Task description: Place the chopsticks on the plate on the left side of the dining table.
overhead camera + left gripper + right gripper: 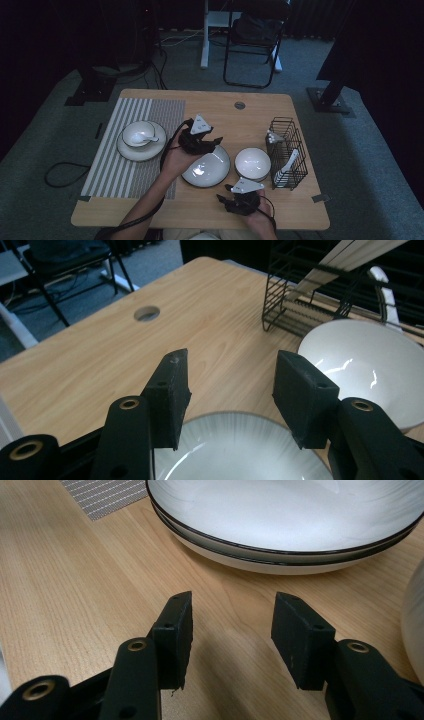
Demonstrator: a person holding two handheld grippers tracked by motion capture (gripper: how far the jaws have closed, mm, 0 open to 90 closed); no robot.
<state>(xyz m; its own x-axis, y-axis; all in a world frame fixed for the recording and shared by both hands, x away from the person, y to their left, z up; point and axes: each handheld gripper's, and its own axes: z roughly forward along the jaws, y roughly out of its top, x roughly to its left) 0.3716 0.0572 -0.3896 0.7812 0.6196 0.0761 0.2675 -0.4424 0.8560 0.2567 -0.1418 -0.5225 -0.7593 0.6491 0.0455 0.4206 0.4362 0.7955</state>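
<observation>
Now the left gripper (214, 141) hovers with jaws spread and empty over the far rim of the shallow white glazed plate with a dark rim (207, 169) just below it. Looks rigid, slick, breakable; best pinched at the thin rim. Right gripper (223, 198), also spread, waits near its front edge.

Light: dim, far wall lost in dark.
Floor: grey carpet (45, 145).
Furniture: black folding chair (252, 42), possibly a desk leg (204, 35) beside.
</observation>
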